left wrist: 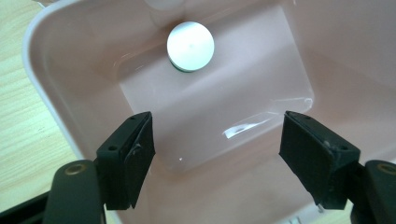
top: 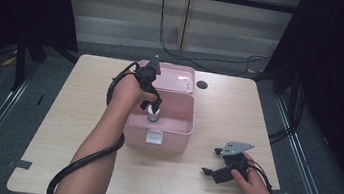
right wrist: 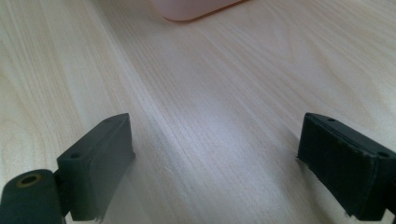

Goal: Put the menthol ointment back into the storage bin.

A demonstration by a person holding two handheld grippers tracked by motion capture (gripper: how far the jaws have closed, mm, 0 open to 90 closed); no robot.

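— Gear on the bare, sleeveless forearms?
— Black two-jaw left gripper (top: 151, 105) at frame centre, thick black cable looping down to the bottom edge; black right gripper (top: 215, 166) at lower right, topped by a grey three-cornered plate.
— Up close?
— Blocky black pads (left wrist: 138, 149), small screw holes, brass-ringed pivots at the bottom corners.

Inside the pink box (top: 179, 123), only the capped bottle (left wrist: 190, 46) stands in the way; the tabletop (top: 82, 115) around lies open.
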